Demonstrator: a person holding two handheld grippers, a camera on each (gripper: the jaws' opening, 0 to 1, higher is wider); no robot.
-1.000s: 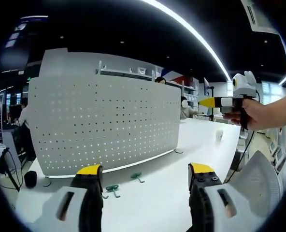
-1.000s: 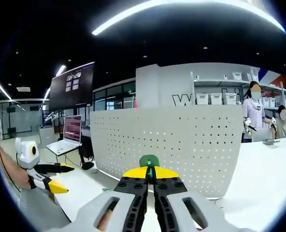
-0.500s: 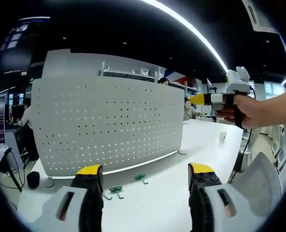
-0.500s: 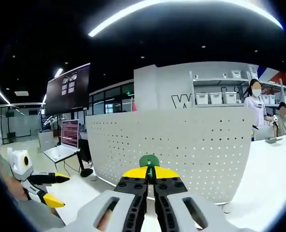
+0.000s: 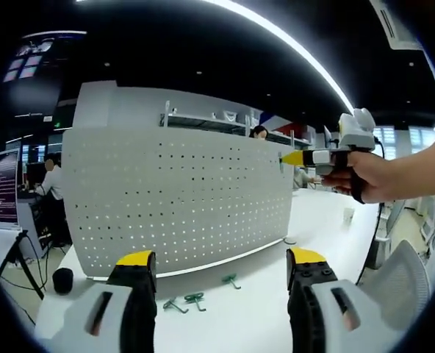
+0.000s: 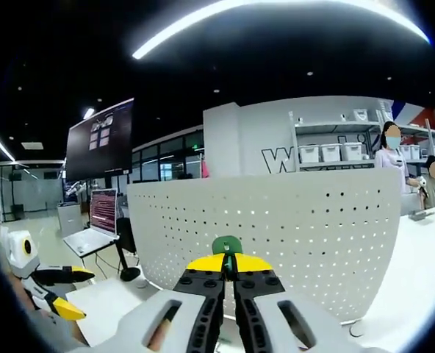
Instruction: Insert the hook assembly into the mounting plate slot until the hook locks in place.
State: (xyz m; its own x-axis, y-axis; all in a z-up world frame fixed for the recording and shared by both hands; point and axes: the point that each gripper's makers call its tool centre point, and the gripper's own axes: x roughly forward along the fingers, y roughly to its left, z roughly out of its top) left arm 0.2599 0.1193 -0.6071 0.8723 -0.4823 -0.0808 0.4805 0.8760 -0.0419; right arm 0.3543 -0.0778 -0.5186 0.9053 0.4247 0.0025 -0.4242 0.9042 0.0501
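My right gripper [image 6: 228, 266] has its fingers pinched together on a green hook [image 6: 226, 245], whose rounded top pokes up just above the yellow tips at the lower middle of the right gripper view. Straight ahead of it stands the white pegboard [image 6: 276, 235], upright across the middle of the frame, so the hook points nose-first at the holes with open air between. In the left gripper view the right gripper [image 5: 300, 157] comes in from the right, held in a hand [image 5: 372, 176], its tip reaching level toward the pegboard's [image 5: 173, 198] upper right edge; whether it touches the board I can't quite tell, but I think it is just short. My left gripper [image 5: 221, 268] sits low with fingers spread wide and empty, well back from the board, so the right one is the nearer. Spare green hooks [image 5: 195, 298] lie on the table [image 5: 254, 316] at the board's foot.
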